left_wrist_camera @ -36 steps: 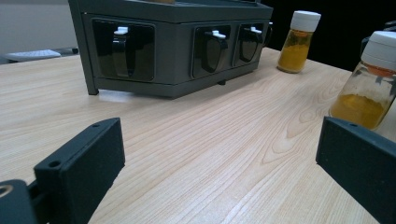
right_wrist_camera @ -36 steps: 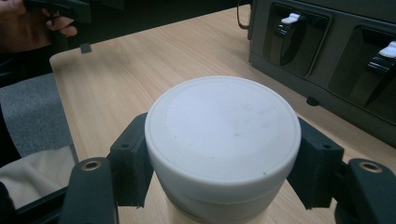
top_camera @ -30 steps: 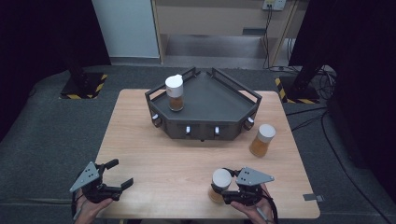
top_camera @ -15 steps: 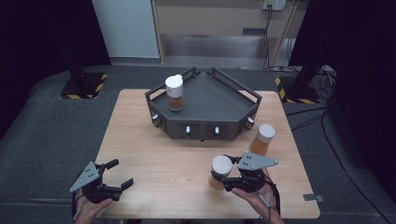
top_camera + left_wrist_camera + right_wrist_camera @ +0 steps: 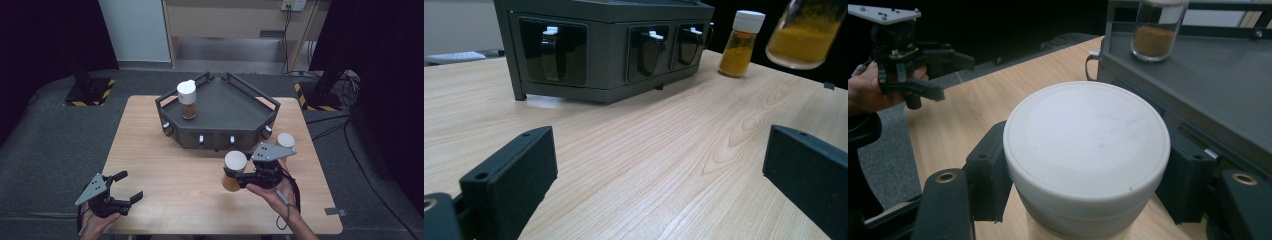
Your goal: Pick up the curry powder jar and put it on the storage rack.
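Observation:
My right gripper [image 5: 239, 176] is shut on a white-capped jar of orange powder [image 5: 234, 170], held above the table in front of the dark tray [image 5: 235, 107]. In the right gripper view the jar's white cap [image 5: 1087, 146] sits between both jaws. A jar of brown powder [image 5: 187, 99] stands on the tray's left side, and its glass body [image 5: 1157, 29] rises at the top of the right gripper view. Another white-capped jar [image 5: 285, 141] of yellow powder stands on the table by the tray's right corner. My left gripper [image 5: 125, 187] rests open near the front left edge, nothing between its jaws.
The dark tray has raised rails and a front face with several white-tipped knobs [image 5: 650, 50]. The wooden table [image 5: 170, 170] is bare between the two grippers. In the left gripper view the yellow jar [image 5: 739, 43] stands beyond the tray's corner, and the held jar's base [image 5: 806, 32] hangs upper right.
My right gripper has carried the orange jar up and forward toward the tray's front. The left gripper has stayed in place.

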`<state>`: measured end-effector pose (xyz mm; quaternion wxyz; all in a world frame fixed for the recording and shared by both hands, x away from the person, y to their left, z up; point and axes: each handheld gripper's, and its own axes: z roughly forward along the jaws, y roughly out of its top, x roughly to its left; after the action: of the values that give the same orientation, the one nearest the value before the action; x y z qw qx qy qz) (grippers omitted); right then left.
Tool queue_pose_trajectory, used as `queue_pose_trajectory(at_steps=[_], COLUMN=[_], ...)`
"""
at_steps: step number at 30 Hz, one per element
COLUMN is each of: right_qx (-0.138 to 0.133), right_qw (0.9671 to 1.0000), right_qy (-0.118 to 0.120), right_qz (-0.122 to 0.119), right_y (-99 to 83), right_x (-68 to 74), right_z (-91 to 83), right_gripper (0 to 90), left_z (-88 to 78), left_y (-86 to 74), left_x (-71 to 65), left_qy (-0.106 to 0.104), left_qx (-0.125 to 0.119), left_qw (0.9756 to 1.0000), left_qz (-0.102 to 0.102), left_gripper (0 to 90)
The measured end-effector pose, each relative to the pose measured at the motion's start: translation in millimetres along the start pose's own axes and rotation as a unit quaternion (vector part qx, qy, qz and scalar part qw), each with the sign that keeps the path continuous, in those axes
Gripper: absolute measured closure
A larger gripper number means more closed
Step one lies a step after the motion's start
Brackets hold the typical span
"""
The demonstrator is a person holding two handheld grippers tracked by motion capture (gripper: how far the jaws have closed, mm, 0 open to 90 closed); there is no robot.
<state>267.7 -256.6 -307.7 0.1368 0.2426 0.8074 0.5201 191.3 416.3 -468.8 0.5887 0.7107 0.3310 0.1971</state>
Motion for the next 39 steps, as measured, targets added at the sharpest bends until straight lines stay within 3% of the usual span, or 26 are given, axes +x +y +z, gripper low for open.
queue_pose_trajectory(at_steps=[24,39], right_qx=[0.008,0.017], right_qw=[0.9999,0.9992], right_qy=[-0.004,-0.037], right_qz=[0.005,0.002], right_y=[75.4,108.2], right_x=[-33.5,-47.3], right_z=[17.5,37.3], right_gripper=[33.3,33.3], left_z=[0.3,2.1], left_y=[-0.3,0.9], left_x=[1.3,1.0], left_qy=[-0.002,-0.006], left_qx=[0.001,0.008], left_qw=[1.0,1.0], left_qz=[-0.003,0.0], left_gripper=[0.0,0.0])
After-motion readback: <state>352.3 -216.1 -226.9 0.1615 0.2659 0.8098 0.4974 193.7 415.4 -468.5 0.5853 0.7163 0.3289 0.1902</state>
